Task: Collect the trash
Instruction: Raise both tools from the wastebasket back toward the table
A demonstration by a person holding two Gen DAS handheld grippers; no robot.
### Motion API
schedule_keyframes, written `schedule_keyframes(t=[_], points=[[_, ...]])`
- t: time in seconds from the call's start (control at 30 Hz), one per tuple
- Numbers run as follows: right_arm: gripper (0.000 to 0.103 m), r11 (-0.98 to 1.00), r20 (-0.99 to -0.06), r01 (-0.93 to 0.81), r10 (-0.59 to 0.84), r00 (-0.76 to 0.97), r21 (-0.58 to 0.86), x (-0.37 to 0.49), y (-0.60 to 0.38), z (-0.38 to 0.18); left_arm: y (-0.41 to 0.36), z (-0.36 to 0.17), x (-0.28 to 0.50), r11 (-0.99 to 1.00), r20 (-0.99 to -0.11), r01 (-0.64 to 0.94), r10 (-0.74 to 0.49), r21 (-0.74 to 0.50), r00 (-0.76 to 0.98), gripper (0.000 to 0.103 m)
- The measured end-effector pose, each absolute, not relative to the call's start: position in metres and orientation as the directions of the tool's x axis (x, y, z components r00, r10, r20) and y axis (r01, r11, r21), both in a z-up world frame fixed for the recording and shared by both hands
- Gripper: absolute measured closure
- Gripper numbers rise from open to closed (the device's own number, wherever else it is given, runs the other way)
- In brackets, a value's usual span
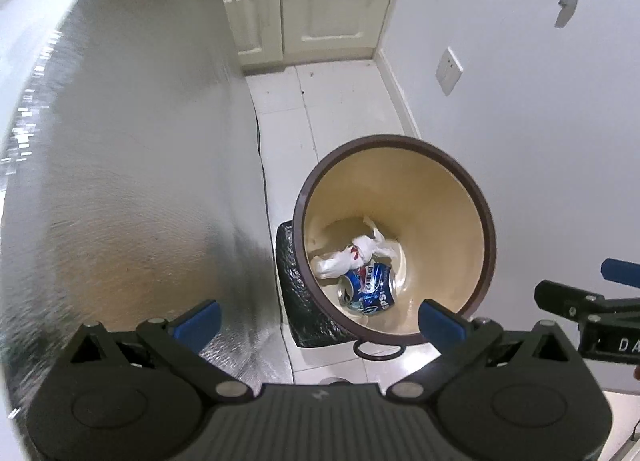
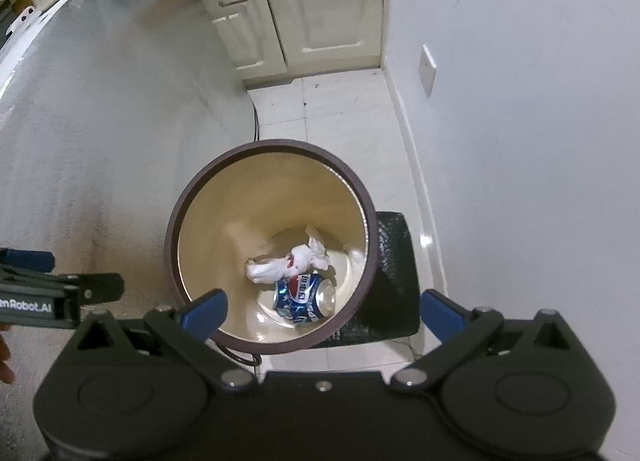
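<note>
A crushed can and wrapper are seen lying in the bin. Both grippers, left and right, are held released and empty above it.

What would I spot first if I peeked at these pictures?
The round bin on the white floor, brown rim and cream inside, sitting in the middle. At its bottom lie a crushed blue can and a white wad touching it. Both hand-held grippers, left and right, hang open above the bin with nothing in them.
</note>
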State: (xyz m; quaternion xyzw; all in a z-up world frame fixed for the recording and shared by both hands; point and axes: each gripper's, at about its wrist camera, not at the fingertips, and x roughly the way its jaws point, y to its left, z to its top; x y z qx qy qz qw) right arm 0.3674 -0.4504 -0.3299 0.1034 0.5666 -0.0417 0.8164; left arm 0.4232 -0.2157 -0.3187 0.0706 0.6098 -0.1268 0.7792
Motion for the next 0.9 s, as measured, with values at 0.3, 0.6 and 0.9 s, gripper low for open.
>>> schedule_keyframes(t=[0.3,0.6,0.9], points=[[0.0,0.983,-0.906,0.16,0.01,0.422,0.086,0.34,-0.441,-0.27,-0.193,-0.258,0.393,0.961,-0.935,0.269,-0.146,-0.057,0.324,0.0],[0.0,0.99,-0.844,0.131,-0.027,0.536,0.052,0.306,-0.414,-0.198,-0.154,-0.18,0.355,0.96,-0.856,0.267,-0.21,-0.088,0.473,0.0],[0.0,0.992,-0.749,0.122,-0.053,0.66,0.037,0.266,-0.362,-0.121,-0.095,-0.114,0.309,0.96,-0.775,0.261,-0.243,-0.105,0.583,0.0]])
